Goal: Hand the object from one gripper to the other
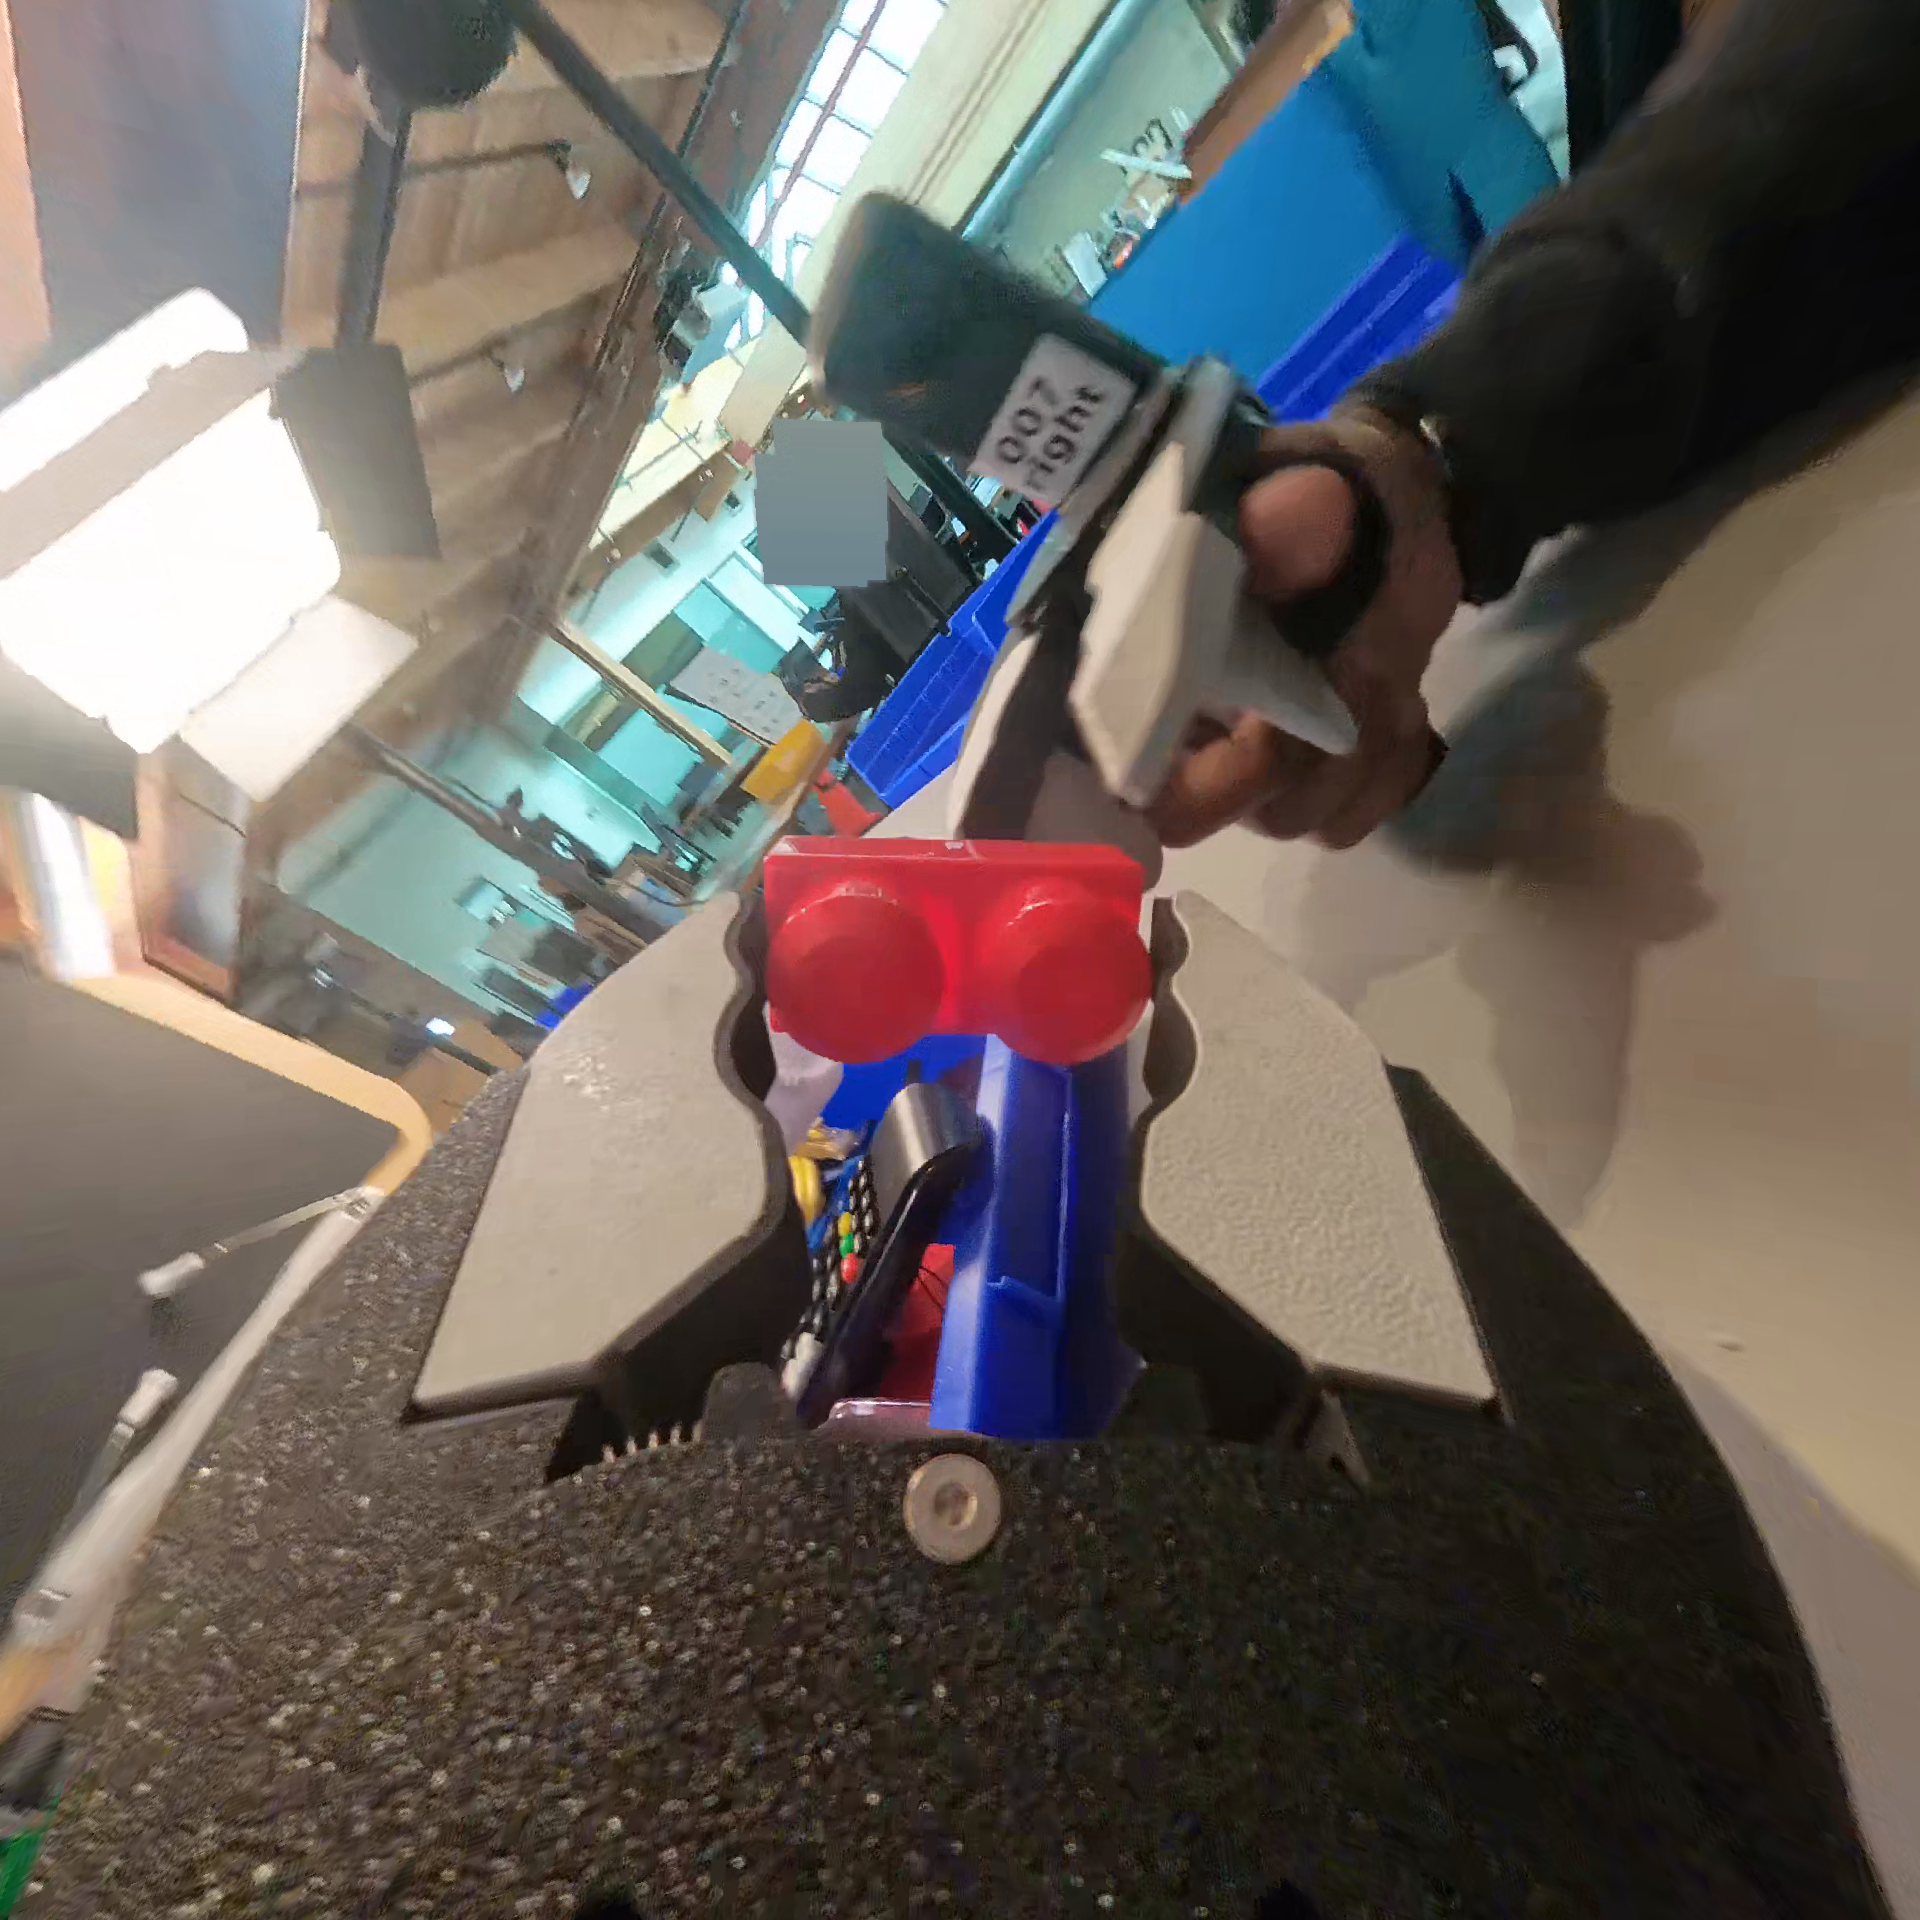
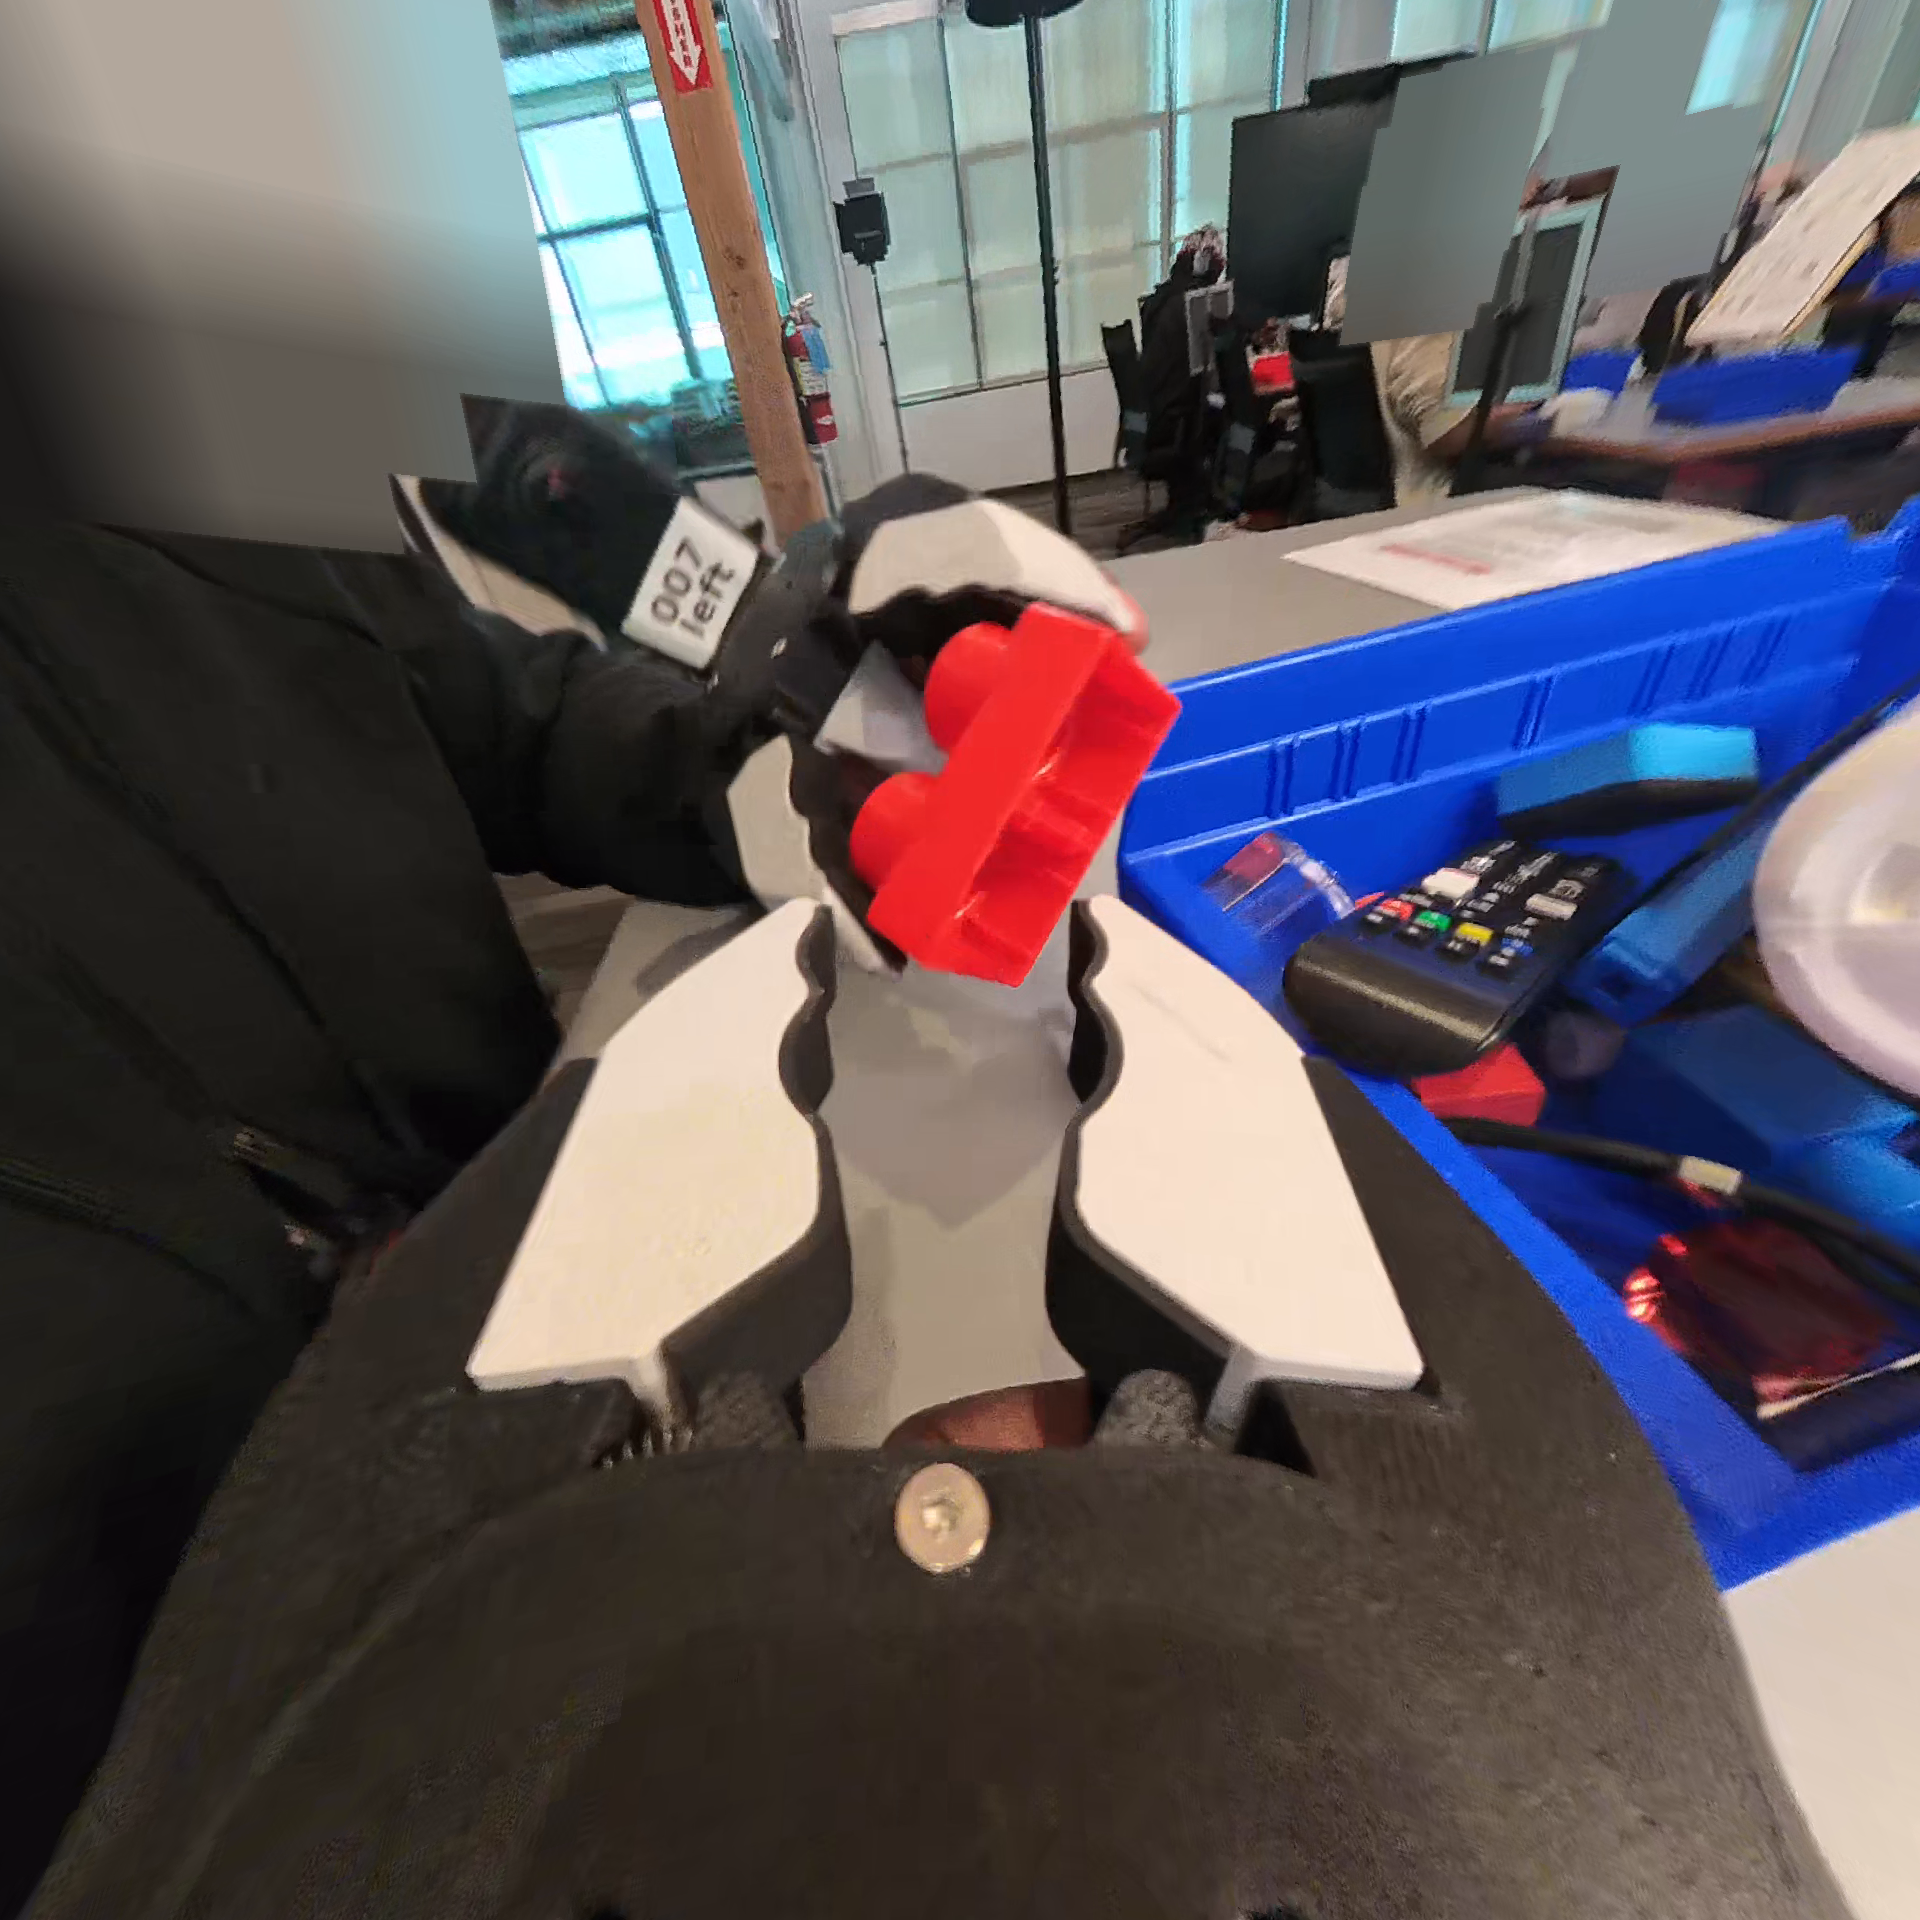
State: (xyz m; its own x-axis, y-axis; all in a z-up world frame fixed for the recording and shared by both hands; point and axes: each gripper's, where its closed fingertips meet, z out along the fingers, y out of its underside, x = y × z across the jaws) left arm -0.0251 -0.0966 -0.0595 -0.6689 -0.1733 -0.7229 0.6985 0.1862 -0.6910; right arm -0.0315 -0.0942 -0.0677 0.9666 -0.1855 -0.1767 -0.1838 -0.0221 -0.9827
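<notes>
A red two-stud toy brick (image 1: 956, 945) is clamped between the fingertips of my left gripper (image 1: 958, 935), studs facing the camera. In the right wrist view the same brick (image 2: 1023, 790) is held up in the air by the left gripper (image 2: 997, 784), tilted. My right gripper (image 2: 951, 935) is open and empty. Its fingertips sit just below the brick's lower corner, one on each side, not touching it. In the left wrist view the right gripper (image 1: 1049, 800) is just behind and above the brick, held by a hand (image 1: 1320, 665).
A blue bin (image 2: 1351, 717) stands on the grey table (image 2: 1226, 582) to the right. It holds a black remote control (image 2: 1455, 945), a blue-topped block (image 2: 1631, 769), cables and red items. A dark sleeve (image 2: 260, 831) fills the left. The bin also shows below the brick (image 1: 1029, 1247).
</notes>
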